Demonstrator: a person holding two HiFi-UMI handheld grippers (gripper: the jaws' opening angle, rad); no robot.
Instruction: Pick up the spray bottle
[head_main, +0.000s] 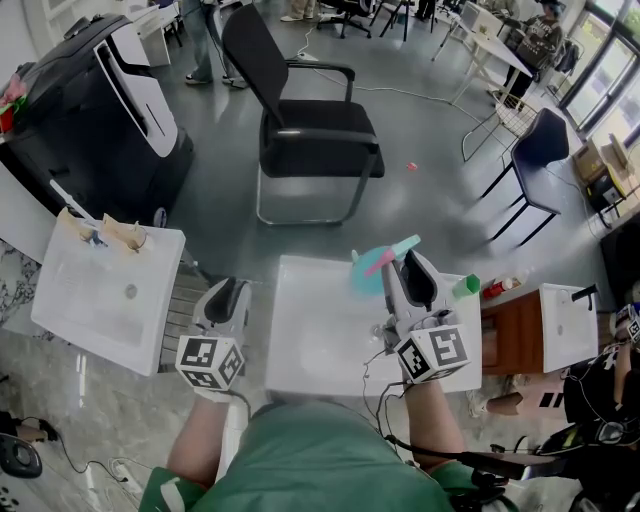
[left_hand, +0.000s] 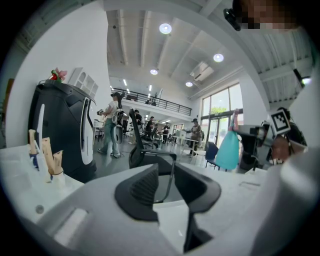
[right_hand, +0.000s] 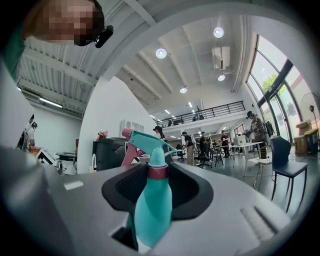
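Observation:
The spray bottle (head_main: 372, 270) is teal with a pink trigger, and it hangs above the far edge of the white table (head_main: 310, 340). My right gripper (head_main: 405, 266) is shut on its body. In the right gripper view the spray bottle (right_hand: 152, 205) stands upright between the two dark pads, its nozzle pointing right, with my right gripper (right_hand: 158, 186) closed around it. My left gripper (head_main: 228, 298) hovers by the table's left edge, open and empty. The left gripper view shows my left gripper (left_hand: 167, 186) with a gap between the pads, and the spray bottle (left_hand: 228, 150) off to the right.
A black office chair (head_main: 310, 130) stands beyond the table. To the left is a white side table (head_main: 100, 300) with wooden pieces (head_main: 125, 236), behind it a black machine (head_main: 90, 110). A wooden cabinet (head_main: 505, 335) and a green bottle (head_main: 465, 288) are on the right.

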